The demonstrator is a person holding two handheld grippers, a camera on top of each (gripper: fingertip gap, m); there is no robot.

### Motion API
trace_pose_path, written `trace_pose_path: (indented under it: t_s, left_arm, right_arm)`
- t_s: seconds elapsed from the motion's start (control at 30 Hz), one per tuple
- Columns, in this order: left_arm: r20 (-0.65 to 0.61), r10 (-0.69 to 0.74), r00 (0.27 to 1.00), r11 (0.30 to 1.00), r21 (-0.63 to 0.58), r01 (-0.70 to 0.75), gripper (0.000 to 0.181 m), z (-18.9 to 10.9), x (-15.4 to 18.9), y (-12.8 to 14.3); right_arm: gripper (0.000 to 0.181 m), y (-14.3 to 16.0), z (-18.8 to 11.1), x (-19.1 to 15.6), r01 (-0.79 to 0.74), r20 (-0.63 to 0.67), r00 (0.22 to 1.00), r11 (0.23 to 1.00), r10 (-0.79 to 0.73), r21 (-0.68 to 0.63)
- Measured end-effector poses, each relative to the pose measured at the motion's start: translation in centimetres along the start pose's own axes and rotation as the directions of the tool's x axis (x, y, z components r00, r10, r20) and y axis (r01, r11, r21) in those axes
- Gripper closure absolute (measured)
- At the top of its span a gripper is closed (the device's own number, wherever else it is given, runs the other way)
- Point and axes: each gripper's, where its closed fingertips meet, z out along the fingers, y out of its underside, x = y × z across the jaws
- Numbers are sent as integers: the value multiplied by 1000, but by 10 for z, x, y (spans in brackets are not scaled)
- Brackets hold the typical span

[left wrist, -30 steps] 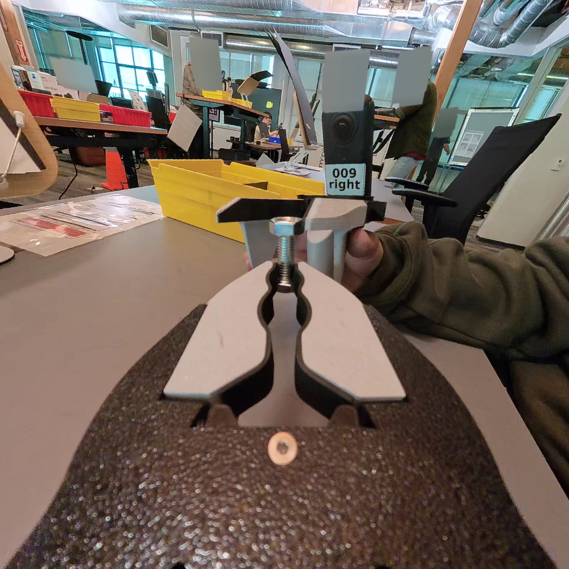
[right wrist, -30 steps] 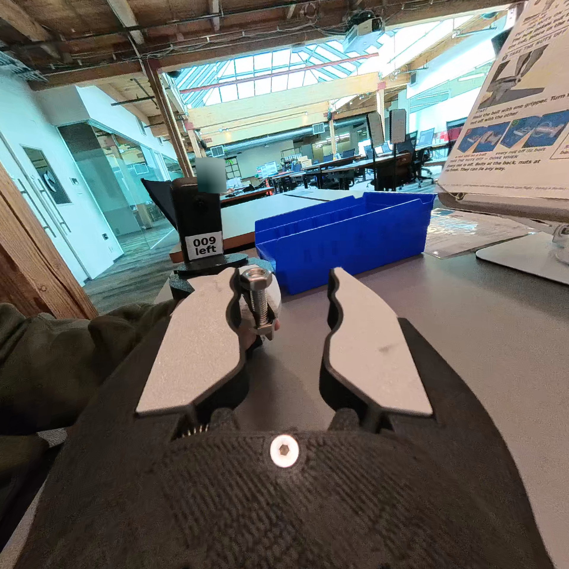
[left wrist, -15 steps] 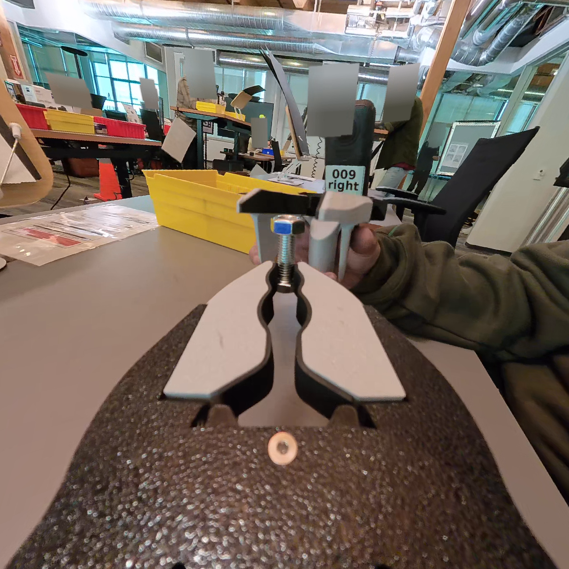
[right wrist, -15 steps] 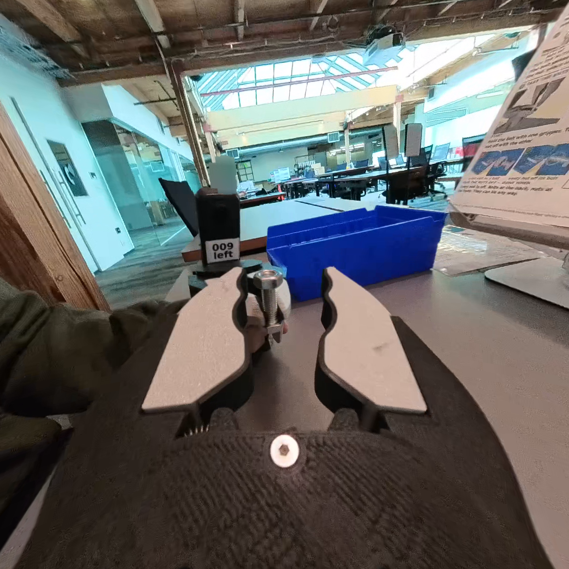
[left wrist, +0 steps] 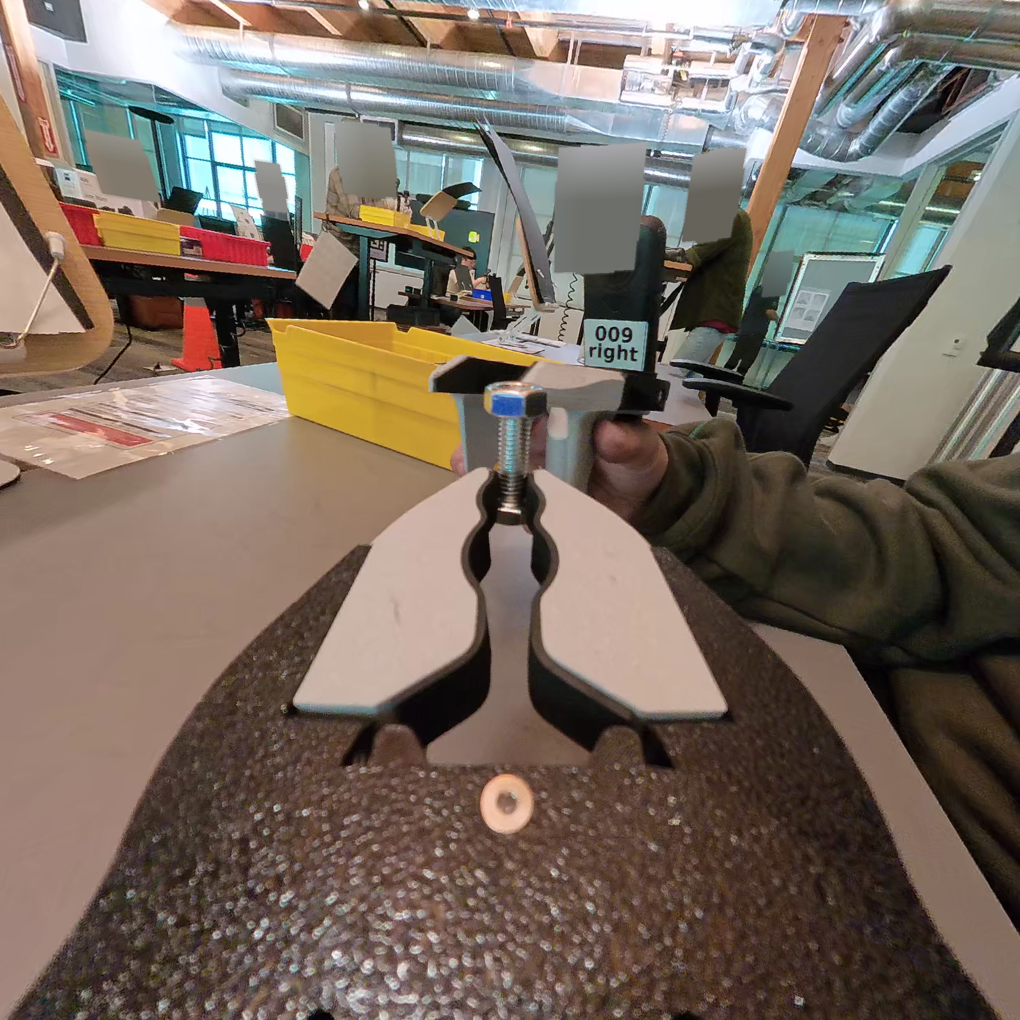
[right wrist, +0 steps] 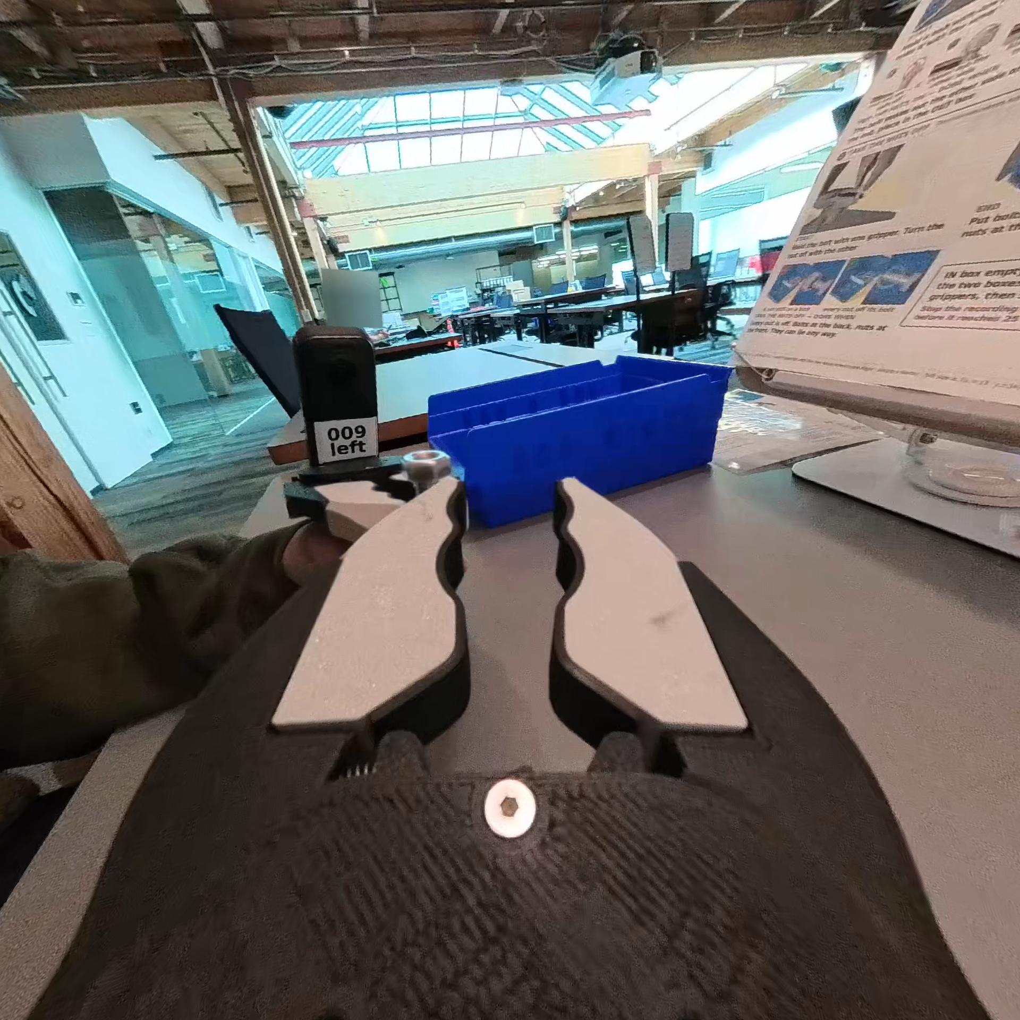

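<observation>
Your left gripper has its fingers drawn in narrow, and they clamp the lower threads of a steel bolt right at the tips. The bolt stands upright at 12 o'clock from the fingers. Its shank rises clear above them, and a hex nut with a blue insert sits at its top end.

Your right gripper holds nothing, and its fingers stand well apart with bare table showing in the gap. In the right wrist view the nut shows at 11 o'clock, just past the tip of the left-hand finger and outside the gap. In the left wrist view the same two fingers hang on either side of the bolt's upper shank. Whether either one touches the bolt, you cannot tell from these pictures.

Your right hand, in an olive sleeve, grips the handle at 1 o'clock from the bolt.

A yellow bin sits on the table at 11 o'clock in the left wrist view, with a laminated sheet lying flat at 10 o'clock. In the right wrist view a blue bin stands at 12 o'clock beyond the open fingers, and a printed card on a stand leans at 2 o'clock.
</observation>
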Motion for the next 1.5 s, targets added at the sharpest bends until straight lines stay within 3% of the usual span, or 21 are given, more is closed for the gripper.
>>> trace_pose_path:
  t_s: [0.2,0.57,0.97,1.1,1.2,1.33,1.5]
  left_arm:
    - [-11,23,1000,999,-32,-23,172,3,4,4]
    - [-17,21,1000,999,-32,-21,172,3,4,4]
    - [-167,25,986,999,52,-16,172,1,26,-6]
    - [-57,64,996,998,13,-63,173,2,12,-1]
    - [29,116,993,993,-21,-115,172,2,2,1]
    - [67,164,984,985,-67,-159,172,5,-1,7]
    - [78,155,985,987,-61,-150,172,5,-3,6]
  right_arm:
    - [145,-2,5,-24,32,111,993,999,-33,13]
    - [165,2,9,-33,48,154,987,999,-47,-3]
    - [164,-8,3,-53,-79,338,939,997,66,26]
    - [164,-2,5,-42,-65,259,964,998,59,14]
    - [145,-1,6,-29,-47,172,984,999,44,15]
    - [136,0,10,-28,10,118,993,1000,-12,17]
    - [145,3,11,-20,22,70,997,1000,-23,3]
